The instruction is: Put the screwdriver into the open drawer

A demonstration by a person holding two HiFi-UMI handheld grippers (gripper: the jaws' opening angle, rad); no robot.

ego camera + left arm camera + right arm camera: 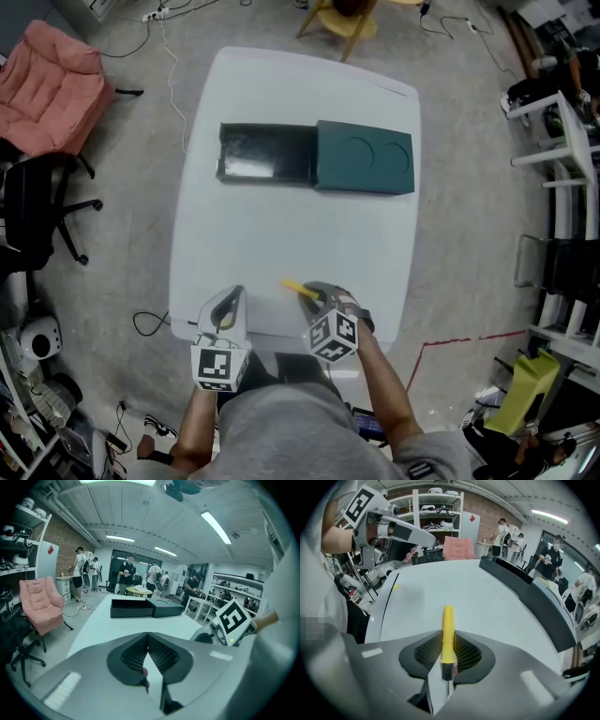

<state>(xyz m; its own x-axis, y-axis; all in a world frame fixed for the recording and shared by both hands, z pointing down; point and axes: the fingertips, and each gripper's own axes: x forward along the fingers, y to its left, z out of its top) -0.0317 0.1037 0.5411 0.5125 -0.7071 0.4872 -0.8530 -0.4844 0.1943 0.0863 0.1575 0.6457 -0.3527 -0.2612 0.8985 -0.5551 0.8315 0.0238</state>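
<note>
The screwdriver (296, 287) has a yellow handle and lies near the front edge of the white table (281, 225). My right gripper (317, 298) is shut on it. In the right gripper view the yellow handle (448, 630) is pinched between the two pads and sticks out past my right gripper (448, 643), with the thin metal shaft pointing back toward the camera. My left gripper (228, 306) rests to the left of it at the table's front edge, shut and empty (148, 641). The open black drawer (267, 153) sticks out leftward from a dark green box (366, 157) at the far side of the table.
A pink armchair (52, 84) and a black office chair (42, 211) stand left of the table. A yellow chair (342, 19) is beyond its far edge. White shelving (562, 169) lines the right side. Several people (126, 571) stand in the background.
</note>
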